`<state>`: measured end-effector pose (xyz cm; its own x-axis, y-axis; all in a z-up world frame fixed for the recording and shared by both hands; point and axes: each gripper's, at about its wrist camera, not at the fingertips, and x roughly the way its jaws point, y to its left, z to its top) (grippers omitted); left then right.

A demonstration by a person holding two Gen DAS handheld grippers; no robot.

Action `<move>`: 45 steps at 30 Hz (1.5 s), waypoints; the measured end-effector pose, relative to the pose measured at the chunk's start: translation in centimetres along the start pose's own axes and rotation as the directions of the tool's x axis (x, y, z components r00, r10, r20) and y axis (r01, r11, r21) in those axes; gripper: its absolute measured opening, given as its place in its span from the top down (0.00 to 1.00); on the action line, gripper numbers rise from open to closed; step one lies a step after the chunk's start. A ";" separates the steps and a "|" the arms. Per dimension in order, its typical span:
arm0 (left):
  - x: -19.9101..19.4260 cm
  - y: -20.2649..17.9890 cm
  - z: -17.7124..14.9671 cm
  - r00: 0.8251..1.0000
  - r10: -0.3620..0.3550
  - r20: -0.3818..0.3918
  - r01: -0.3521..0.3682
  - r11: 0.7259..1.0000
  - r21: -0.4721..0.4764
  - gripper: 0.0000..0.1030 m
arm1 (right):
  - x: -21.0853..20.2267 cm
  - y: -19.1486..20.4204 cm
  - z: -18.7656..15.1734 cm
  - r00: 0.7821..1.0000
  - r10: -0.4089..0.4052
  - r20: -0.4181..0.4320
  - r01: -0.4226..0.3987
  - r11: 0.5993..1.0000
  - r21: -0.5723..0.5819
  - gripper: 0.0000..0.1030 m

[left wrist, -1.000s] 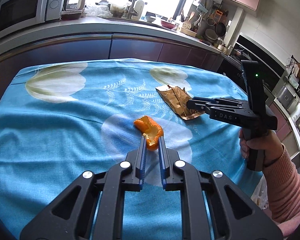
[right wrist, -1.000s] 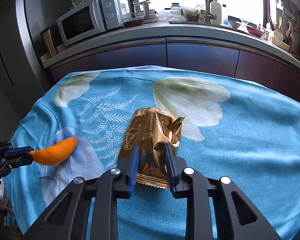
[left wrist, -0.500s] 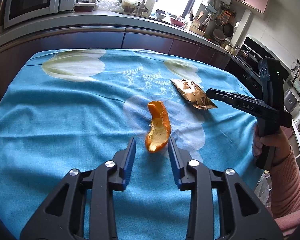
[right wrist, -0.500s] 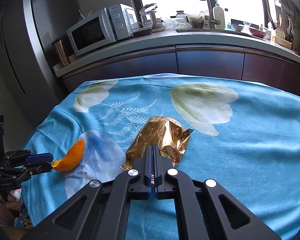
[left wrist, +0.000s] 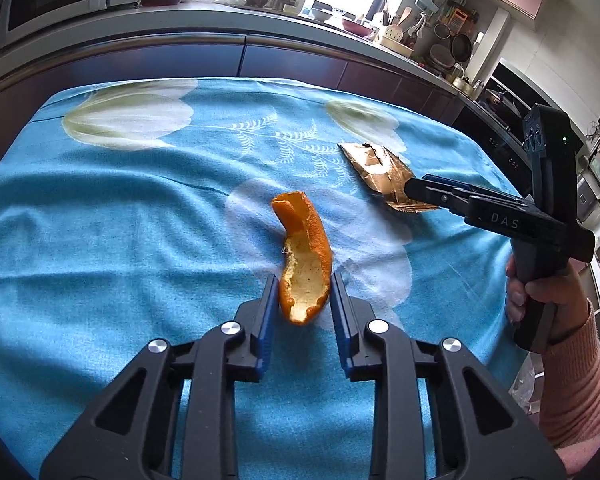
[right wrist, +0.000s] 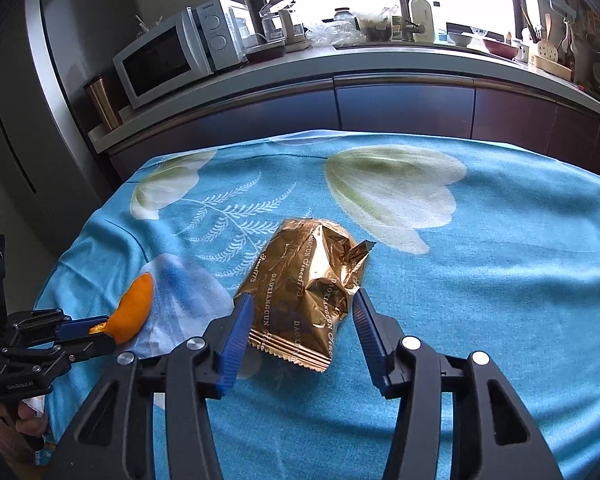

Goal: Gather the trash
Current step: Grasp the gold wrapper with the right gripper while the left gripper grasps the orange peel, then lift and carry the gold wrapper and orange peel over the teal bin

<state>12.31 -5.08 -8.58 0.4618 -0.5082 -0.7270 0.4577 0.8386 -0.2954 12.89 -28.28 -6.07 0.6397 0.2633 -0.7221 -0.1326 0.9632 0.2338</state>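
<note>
left gripper [left wrist: 303,294]: it is showing black angular arms with cut-out openings, round silver screw heads at the joints, and blue ribbed pads lining the inner faces of the two fingers.
right gripper [right wrist: 302,328]: it is showing the same black frame, silver screws and blue pads; from the left wrist view its side is carrying white letters "DAS", and a small green light is glowing on its upright black block.
right hand [left wrist: 548,292]: it is wearing a pink ribbed knit sleeve [left wrist: 572,380] reaching to the wrist.
left hand [right wrist: 24,424]: it is appearing only partly at the frame edge.
</note>
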 end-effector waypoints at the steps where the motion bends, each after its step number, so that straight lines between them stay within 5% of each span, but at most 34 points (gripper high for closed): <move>1: -0.1 -0.1 0.0 1.000 0.003 0.003 -0.003 1.000 0.003 0.78 | 0.4 0.0 0.0 1.000 0.005 -0.013 -0.005 1.000 0.002 0.56; 2: -0.1 -0.1 0.0 1.000 0.007 0.005 -0.007 1.000 0.006 0.79 | 0.8 0.1 -0.1 1.000 0.010 -0.023 -0.010 1.000 0.000 0.68; 4: -0.2 -0.3 0.0 1.000 0.013 0.009 -0.013 1.000 0.009 0.81 | 0.9 0.3 -0.1 1.000 0.014 -0.021 -0.014 1.000 -0.006 0.77; 8: -0.7 -0.1 -0.1 1.000 0.017 0.024 -0.017 1.000 0.008 0.83 | 0.4 0.5 -0.3 1.000 0.020 0.000 -0.020 1.000 -0.010 0.84; 22: -6.5 1.6 -1.3 0.989 0.081 0.126 -0.081 0.997 -0.004 0.84 | -2.7 5.1 -1.1 0.985 0.147 0.086 -0.141 0.987 -0.075 0.84; 45: -15.7 8.8 -6.5 0.954 0.225 0.199 -0.196 0.969 -0.153 0.84 | -1.0 17.5 -2.0 0.934 0.356 0.014 -0.345 0.914 -0.216 0.85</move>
<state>4.09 11.57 -3.78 0.6946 -0.3353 -0.6365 0.2367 0.9420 -0.2379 8.41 -11.57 -2.60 0.5610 0.5880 -0.5827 -0.5049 0.8009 0.3221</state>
